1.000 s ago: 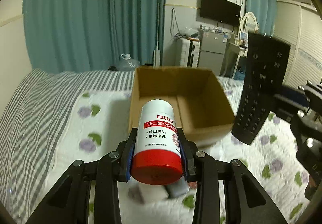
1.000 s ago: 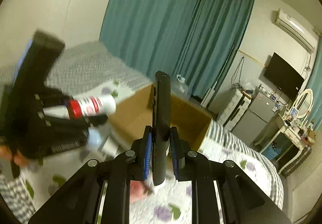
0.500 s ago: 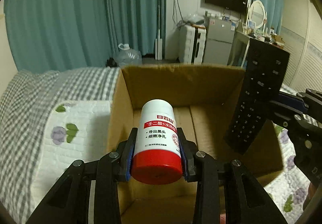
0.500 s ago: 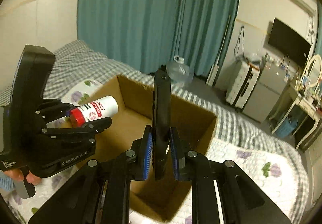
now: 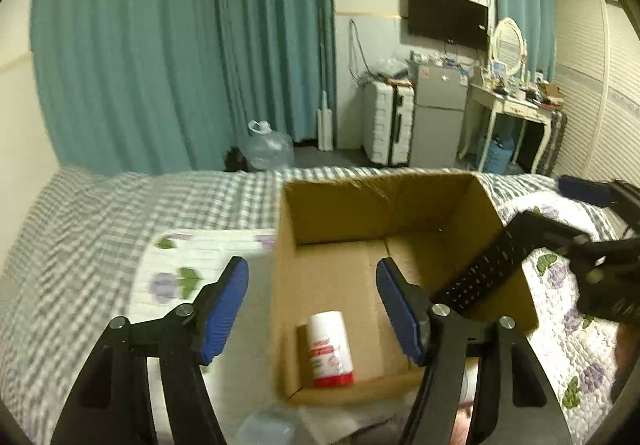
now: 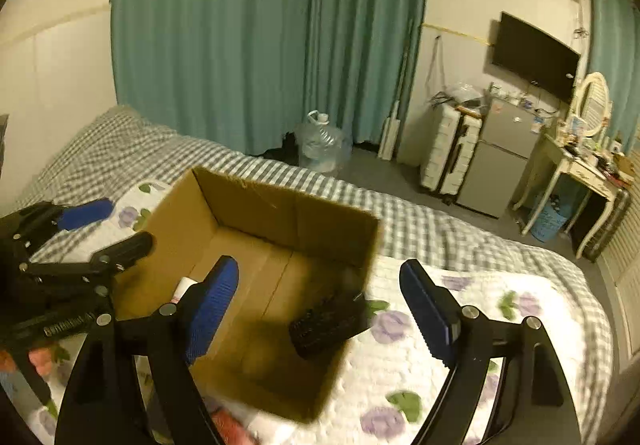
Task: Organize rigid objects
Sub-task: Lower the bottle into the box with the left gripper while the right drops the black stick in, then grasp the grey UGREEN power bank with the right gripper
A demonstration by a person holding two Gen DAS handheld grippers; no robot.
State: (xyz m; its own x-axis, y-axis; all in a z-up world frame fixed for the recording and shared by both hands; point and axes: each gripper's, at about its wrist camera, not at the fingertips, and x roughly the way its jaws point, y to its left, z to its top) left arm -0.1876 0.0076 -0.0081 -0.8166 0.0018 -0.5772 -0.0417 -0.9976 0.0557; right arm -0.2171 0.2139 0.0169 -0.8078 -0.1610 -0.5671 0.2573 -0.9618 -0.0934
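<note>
An open cardboard box (image 5: 288, 213) sits on the bed; it also shows in the right wrist view (image 6: 320, 209). A white bottle with a red cap (image 5: 330, 349) lies on the box floor near the front wall. A black remote control (image 5: 484, 269) leans against the box's right wall; in the right wrist view the remote (image 6: 328, 321) rests inside near the right wall. My left gripper (image 5: 312, 309) is open and empty above the box's front edge. My right gripper (image 6: 320, 309) is open and empty above the box.
The bed has a white floral quilt (image 6: 440, 365) and a grey checked sheet (image 5: 100, 213). A small clear container (image 5: 264, 429) lies in front of the box. Beyond the bed stand a water jug (image 5: 268, 149), a suitcase, a small fridge (image 5: 438, 113) and a dressing table.
Both grippers have opened. The bottle dropped from my left gripper onto the box floor. The remote left my right gripper and now leans inside the box.
</note>
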